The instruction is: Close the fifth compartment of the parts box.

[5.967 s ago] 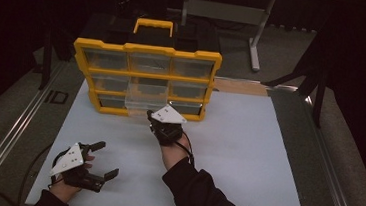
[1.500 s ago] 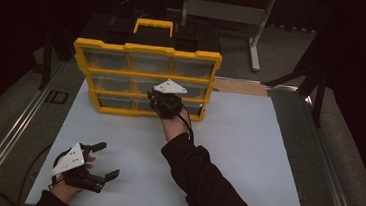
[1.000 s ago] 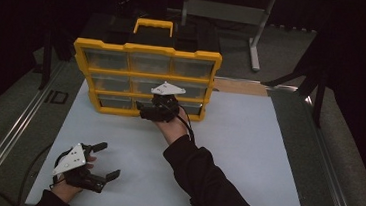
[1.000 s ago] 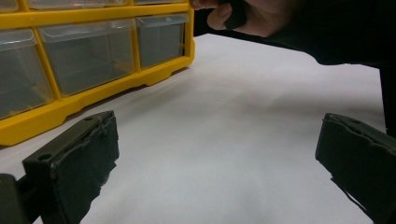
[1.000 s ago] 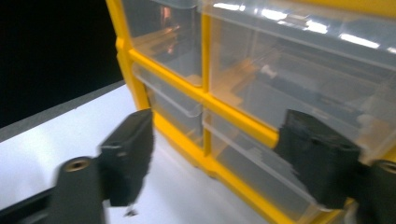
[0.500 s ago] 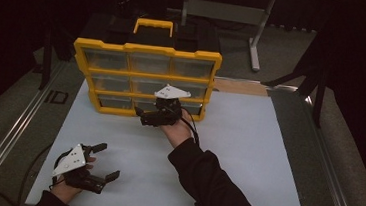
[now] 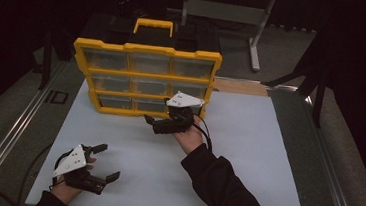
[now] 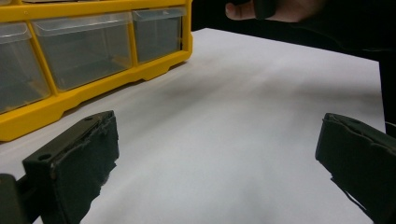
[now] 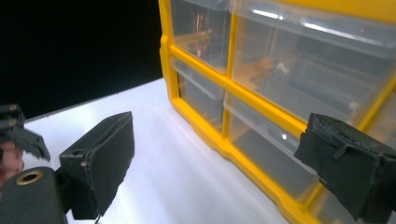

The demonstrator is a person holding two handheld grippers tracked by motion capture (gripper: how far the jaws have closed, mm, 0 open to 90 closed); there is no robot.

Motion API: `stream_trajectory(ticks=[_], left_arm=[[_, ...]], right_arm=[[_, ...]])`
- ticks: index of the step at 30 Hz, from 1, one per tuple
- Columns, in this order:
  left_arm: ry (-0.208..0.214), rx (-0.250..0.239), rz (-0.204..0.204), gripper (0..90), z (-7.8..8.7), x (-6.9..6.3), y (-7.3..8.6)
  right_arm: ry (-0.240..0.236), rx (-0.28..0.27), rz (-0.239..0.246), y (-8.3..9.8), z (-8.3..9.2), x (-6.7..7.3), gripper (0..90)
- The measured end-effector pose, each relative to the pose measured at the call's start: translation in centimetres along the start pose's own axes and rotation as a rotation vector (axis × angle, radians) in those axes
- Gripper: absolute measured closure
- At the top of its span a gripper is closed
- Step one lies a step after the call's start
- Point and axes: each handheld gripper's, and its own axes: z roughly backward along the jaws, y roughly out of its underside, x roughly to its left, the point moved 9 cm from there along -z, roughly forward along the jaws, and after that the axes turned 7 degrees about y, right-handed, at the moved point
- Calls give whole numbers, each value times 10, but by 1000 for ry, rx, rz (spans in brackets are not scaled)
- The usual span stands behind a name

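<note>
The right gripper (image 7: 155, 125) has just been opening; its jaws stand spread with nothing between them, low beside the bottom row of the yellow drawer organizer (image 7: 146, 74), likely choosing a drawer. The left gripper (image 7: 103, 164) rests spread on the white mat (image 7: 266, 155), waiting.

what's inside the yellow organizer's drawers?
Through the clear drawer fronts of the yellow organizer, small pale and tan bits show in one drawer; glare and haze hide what they are.
</note>
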Motion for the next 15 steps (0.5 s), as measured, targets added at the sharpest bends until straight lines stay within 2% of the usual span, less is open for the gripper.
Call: stream_trajectory(ticks=[6,12,15], left_arm=[[2,0,1,0,0,0,0],[2,-2,2,0,0,0,0],[3,-1,2,0,0,-1,0]], right_arm=[[-3,1,10,9,14,-6,95],[-14,-13,-17,14,32,-13,101],[1,-3,9,19,41,-16,101]])
